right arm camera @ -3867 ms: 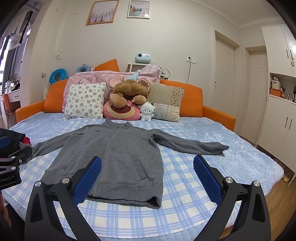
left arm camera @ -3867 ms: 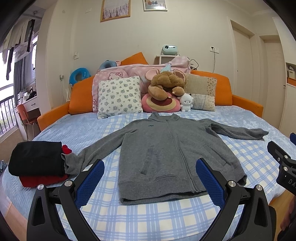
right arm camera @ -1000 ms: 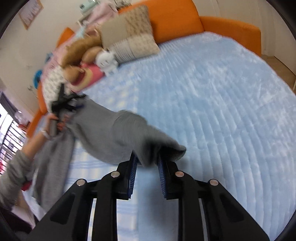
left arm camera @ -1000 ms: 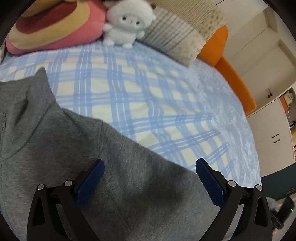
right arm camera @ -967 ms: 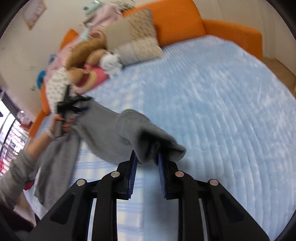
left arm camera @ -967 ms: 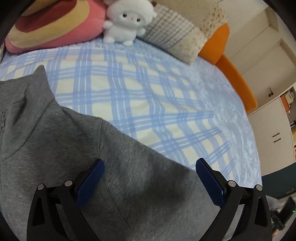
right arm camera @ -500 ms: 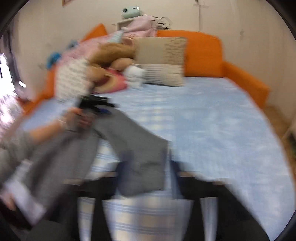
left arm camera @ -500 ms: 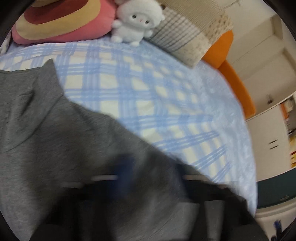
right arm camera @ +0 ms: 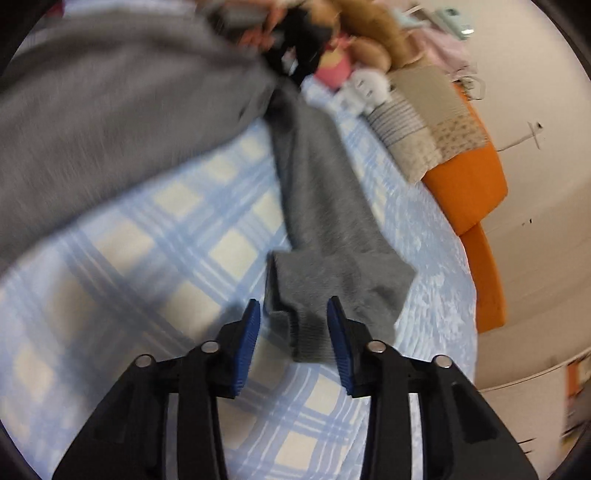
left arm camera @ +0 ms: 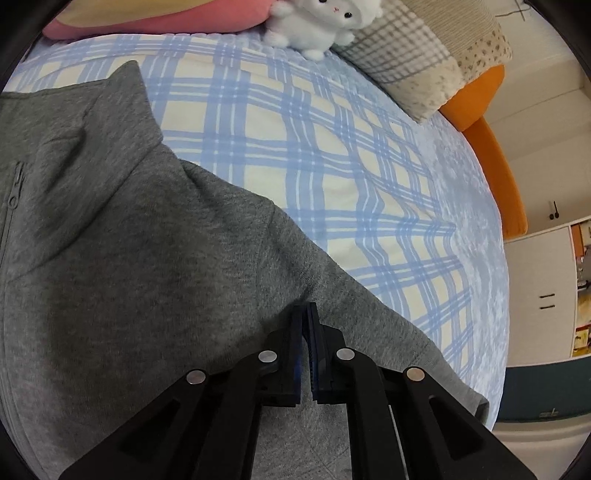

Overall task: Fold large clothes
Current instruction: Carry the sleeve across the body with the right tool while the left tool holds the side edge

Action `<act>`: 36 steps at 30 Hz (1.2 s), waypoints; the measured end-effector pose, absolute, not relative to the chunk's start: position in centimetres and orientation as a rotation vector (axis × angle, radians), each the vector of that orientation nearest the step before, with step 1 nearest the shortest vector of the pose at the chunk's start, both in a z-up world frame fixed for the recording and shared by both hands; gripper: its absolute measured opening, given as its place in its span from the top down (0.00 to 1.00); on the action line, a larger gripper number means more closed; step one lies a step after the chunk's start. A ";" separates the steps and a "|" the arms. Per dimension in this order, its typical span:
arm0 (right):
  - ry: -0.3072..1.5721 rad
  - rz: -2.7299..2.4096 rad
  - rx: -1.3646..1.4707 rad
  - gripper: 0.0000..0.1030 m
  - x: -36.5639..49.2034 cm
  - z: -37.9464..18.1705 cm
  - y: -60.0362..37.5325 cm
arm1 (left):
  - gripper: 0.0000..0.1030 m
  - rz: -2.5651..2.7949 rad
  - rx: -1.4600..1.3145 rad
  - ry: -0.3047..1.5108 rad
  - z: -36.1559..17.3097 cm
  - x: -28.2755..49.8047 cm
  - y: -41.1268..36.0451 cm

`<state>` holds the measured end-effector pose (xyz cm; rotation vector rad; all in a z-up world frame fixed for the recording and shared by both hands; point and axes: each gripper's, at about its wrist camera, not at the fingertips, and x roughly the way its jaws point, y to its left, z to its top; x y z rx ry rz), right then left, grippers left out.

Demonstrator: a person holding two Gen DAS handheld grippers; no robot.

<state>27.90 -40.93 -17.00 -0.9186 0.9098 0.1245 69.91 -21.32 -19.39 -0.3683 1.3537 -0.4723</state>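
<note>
A grey zip jacket point(left arm camera: 129, 258) lies front up on the blue plaid sheet point(left arm camera: 295, 129). My left gripper point(left arm camera: 304, 314) is shut, its blue pads pinching the jacket's fabric at the shoulder seam. In the right wrist view that sleeve point(right arm camera: 325, 206) runs down from the shoulder, where a hand holds the blurred left gripper point(right arm camera: 295, 40). The ribbed cuff point(right arm camera: 306, 339) lies between the pads of my right gripper point(right arm camera: 293, 325). Its jaws are closing round the cuff, with a narrow gap still showing beside the left pad.
A white plush toy point(left arm camera: 321, 22), a pink cushion point(left arm camera: 147, 18) and a checked pillow point(left arm camera: 417, 62) line the head of the bed. The orange bed frame point(left arm camera: 495, 166) curves along the right edge, with white cupboards point(left arm camera: 539, 295) beyond it.
The left jaws went from wide open to shut at the shoulder. The right gripper swung, rolled and sank with the sleeve, let the cuff go and now has it between narrowing jaws.
</note>
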 end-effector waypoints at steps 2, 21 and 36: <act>0.939 0.118 -0.910 0.80 28.6 -17.7 -41.4 | 0.91 -0.480 -0.386 1.365 -19.6 70.2 -21.3; 0.654 0.976 0.050 0.93 22.5 3.6 -36.4 | 0.80 -0.437 -0.518 1.352 -17.5 70.4 -17.7; 0.951 1.228 -0.139 0.93 19.7 -1.8 -28.5 | 0.76 -0.534 -0.803 1.345 -19.2 69.4 -13.5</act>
